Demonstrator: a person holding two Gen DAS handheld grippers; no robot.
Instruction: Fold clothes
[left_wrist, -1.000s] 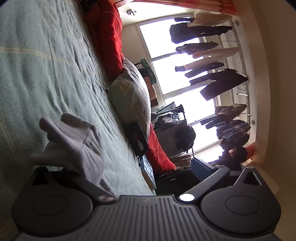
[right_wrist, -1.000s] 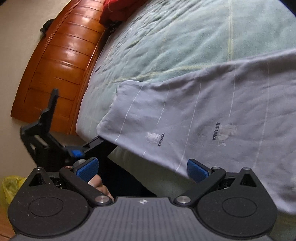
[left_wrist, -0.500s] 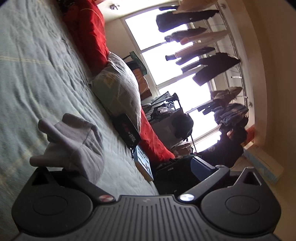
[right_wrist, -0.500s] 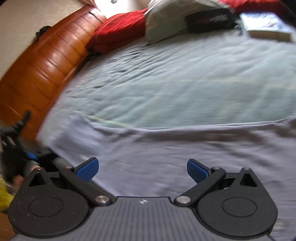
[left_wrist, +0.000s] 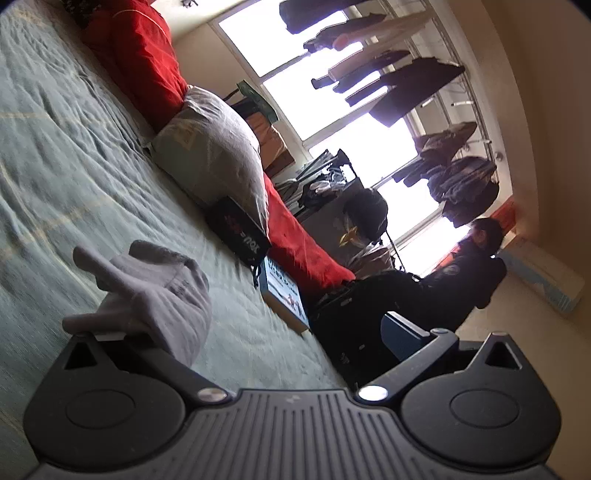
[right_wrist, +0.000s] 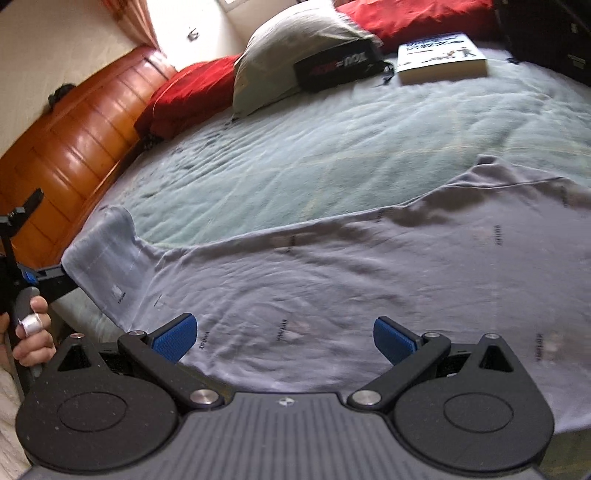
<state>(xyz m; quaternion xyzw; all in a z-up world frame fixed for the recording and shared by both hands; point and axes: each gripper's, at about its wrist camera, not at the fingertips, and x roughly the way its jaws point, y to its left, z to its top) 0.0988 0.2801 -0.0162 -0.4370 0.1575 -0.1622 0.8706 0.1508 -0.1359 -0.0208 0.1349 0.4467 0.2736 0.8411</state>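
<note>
A pale grey-lilac garment (right_wrist: 369, 280) with small printed logos lies spread over the green bedspread (right_wrist: 314, 158). My right gripper (right_wrist: 284, 336) hovers low over its near part, open, blue pads wide apart and nothing between them. One sleeve (right_wrist: 107, 254) reaches the bed's left edge, where a hand (right_wrist: 33, 332) holds my left gripper (right_wrist: 44, 277). In the left wrist view my left gripper (left_wrist: 258, 332) has its fingers spread open. A bunched fold of the grey cloth (left_wrist: 155, 291) drapes over its left finger and hides that fingertip.
At the far side lie a grey pillow (right_wrist: 295, 48), a red quilt (right_wrist: 192, 92), a black pouch (right_wrist: 336, 66) and a book (right_wrist: 439, 55). A wooden headboard (right_wrist: 66, 140) stands on the left. A person in dark clothes (left_wrist: 461, 277) sits beyond the bed, below a window with hanging clothes (left_wrist: 399, 85).
The right wrist view has swung up from the bed's edge to look across the whole bed and the garment. The left gripper turned slightly, cloth still draped over its finger.
</note>
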